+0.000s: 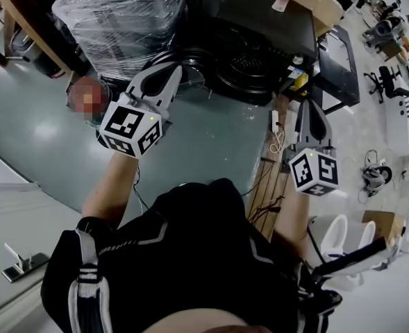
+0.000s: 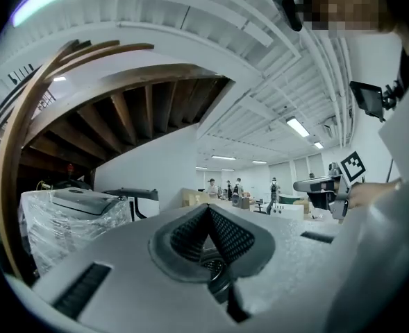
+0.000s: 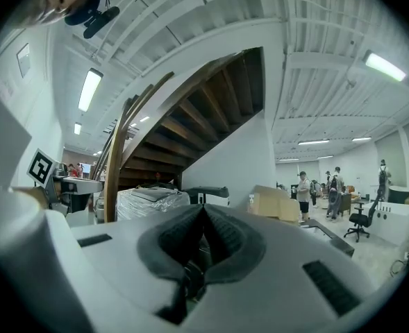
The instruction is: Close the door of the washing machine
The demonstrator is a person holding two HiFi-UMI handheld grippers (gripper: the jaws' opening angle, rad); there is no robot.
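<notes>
Two grippers, both with jaws pressed together and nothing in them: left gripper (image 1: 174,68) (image 2: 207,212) and right gripper (image 1: 308,104) (image 3: 204,215), each held level, pointing out over the floor (image 1: 211,137). The dark washing machine (image 1: 263,50) sits ahead, beside a plastic-wrapped appliance (image 1: 121,12). What looks like its round door (image 1: 198,75) hangs open just past the left gripper's tip; contact can't be confirmed. Reads as the approach step, no push on the door yet. Next move likely calls for a closed tip against the door's outer face, then a steady swing toward the opening until it latches.
</notes>
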